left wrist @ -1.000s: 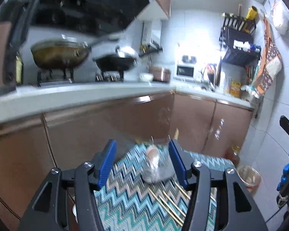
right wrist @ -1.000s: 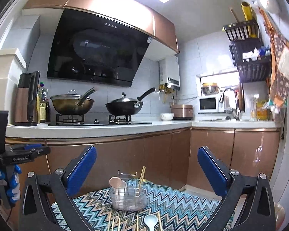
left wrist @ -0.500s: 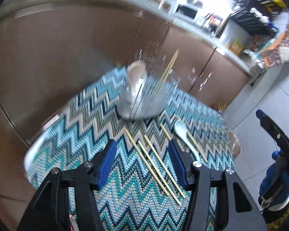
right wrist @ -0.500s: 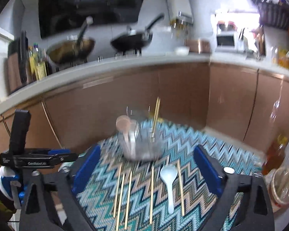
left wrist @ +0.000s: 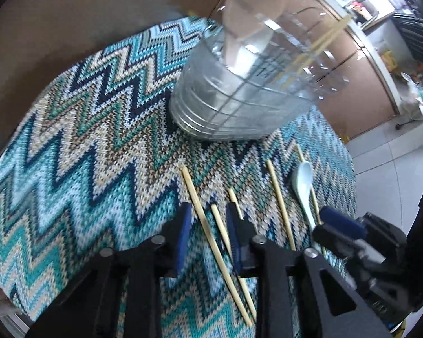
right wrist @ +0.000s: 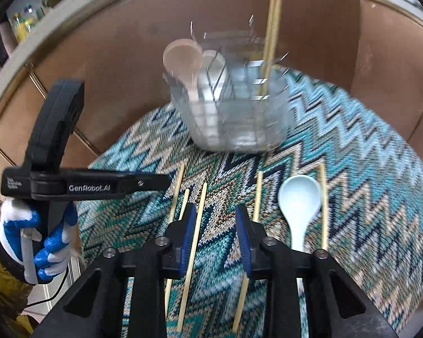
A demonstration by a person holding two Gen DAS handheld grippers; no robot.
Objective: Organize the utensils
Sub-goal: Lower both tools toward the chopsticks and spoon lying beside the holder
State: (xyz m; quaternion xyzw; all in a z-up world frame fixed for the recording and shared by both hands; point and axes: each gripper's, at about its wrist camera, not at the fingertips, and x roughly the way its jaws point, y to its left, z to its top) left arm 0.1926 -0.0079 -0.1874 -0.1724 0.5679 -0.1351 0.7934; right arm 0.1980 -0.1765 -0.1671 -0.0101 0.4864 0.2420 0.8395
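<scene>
Both grippers hang low over the mat (left wrist: pixel 70 146), jaws narrowed, gripping nothing. The left gripper (left wrist: pixel 208 225) straddles two chopsticks (left wrist: pixel 203 219); the right gripper (right wrist: pixel 215 225) hovers left of the spoon (right wrist: pixel 299 200). The holder (right wrist: pixel 234 112) stands behind.

A zigzag pattern in teal, light blue, navy, beige and white is being shown by the knitted table cover (left wrist: pixel 79 152) (right wrist: pixel 366 174). At its 12 o'clock, a clear holder (left wrist: pixel 239 98) (right wrist: pixel 234 118) crossed by silver wire is being seen, with a pinkish-beige spoon (left wrist: pixel 251 2) (right wrist: pixel 183 62) inside. Pale bamboo chopsticks (left wrist: pixel 208 225) (right wrist: pixel 196 239) and a pale blue-white spoon (left wrist: pixel 303 186) (right wrist: pixel 299 200) are being displayed. Blue pads are being worn on the black left gripper (left wrist: pixel 208 233) and right gripper (right wrist: pixel 215 233). A blue-and-white glove (right wrist: pixel 28 233) is being shown at 8 o'clock.
</scene>
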